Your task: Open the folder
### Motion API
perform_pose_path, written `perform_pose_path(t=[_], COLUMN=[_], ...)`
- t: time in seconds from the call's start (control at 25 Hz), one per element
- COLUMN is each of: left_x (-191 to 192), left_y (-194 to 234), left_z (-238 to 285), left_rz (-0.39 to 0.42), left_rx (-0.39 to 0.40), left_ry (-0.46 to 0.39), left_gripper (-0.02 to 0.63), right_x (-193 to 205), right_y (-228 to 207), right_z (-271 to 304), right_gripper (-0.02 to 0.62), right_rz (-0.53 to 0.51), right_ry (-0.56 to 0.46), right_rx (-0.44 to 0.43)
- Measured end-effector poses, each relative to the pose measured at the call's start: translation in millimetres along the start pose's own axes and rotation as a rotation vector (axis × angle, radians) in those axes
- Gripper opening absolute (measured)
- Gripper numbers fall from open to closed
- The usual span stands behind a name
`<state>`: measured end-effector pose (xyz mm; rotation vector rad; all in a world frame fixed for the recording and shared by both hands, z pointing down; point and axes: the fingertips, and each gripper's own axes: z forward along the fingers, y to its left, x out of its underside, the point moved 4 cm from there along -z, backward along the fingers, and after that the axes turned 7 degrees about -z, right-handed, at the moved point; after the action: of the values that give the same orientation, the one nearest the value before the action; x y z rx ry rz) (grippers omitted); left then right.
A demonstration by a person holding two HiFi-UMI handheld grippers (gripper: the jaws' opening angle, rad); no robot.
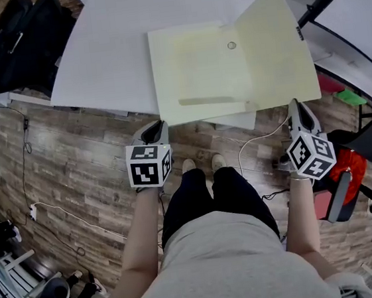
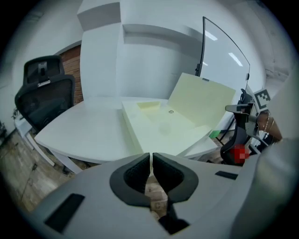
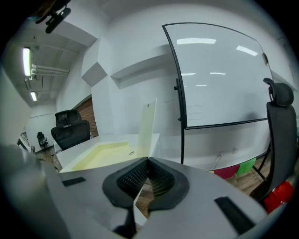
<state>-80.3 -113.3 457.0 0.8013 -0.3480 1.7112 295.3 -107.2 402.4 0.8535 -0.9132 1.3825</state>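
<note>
The white table [image 1: 108, 47], smooth and round-edged, stood over a floor [image 1: 74, 164] of brown wood-grain planks. On the table's near edge lay the pale yellow folder [image 1: 190, 71], a flat matte rectangle. It lay open, with its back panel on the tabletop. Its cover [image 1: 274, 48] rose at a tilt on the right side, and in the right gripper view it showed as a thin upright sheet.

The right gripper [image 1: 295, 104] was at the cover's near edge. Its ribbed black jaws were closed on that thin sheet. The left gripper [image 1: 159, 125] hung just off the table's edge, near the folder's left corner. Its jaws were pressed together with nothing between them.

Each gripper carried a cube [image 1: 149, 164] with black-and-white square marker patterns. A small round metal ring [image 1: 231, 45] sat on the folder's inner face near the fold.
</note>
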Motion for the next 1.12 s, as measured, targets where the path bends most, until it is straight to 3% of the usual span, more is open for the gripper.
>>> perform_pose_path(t=[0.2,1.12], left_x=[-4,-9], left_y=[-4,-8], left_z=[4,9], left_rz=[0.077,0.145], left_rx=[-0.056,-0.139], left_ry=[0.014,0.034], left_gripper=[0.025,0.02], right_x=[4,48], right_y=[-5,-54], right_z=[4,26], right_gripper=[0.021,0.025], right_rz=[0.023,0.114], right_ry=[0.003,0.09], right_rx=[-0.006,0.125])
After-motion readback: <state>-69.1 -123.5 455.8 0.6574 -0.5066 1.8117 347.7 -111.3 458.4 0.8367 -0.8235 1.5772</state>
